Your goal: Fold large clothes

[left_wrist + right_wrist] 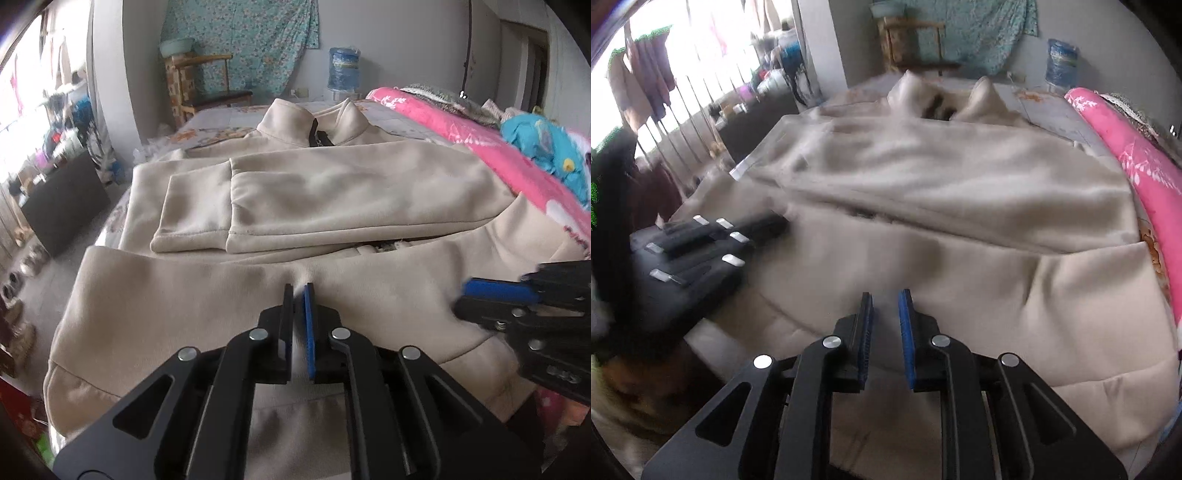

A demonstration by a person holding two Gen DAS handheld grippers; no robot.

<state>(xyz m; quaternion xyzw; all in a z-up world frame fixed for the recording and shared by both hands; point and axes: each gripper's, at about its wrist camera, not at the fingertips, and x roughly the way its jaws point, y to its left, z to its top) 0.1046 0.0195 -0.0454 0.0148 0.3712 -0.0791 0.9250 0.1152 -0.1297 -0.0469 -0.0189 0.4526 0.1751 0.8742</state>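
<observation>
The left gripper (299, 290) has a small gap, holding nothing. The jacket (332, 192) lies on the bed (221, 116), sleeves folded in. It looks soft and floppy, so grab the near hem. The right gripper (886, 295) is also slightly open.

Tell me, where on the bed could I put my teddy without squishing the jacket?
Bare sheet shows beyond the jacket's collar, toward the wooden chair. The pink quilt edges the crowded side; the near end is all jacket and grippers.
</observation>
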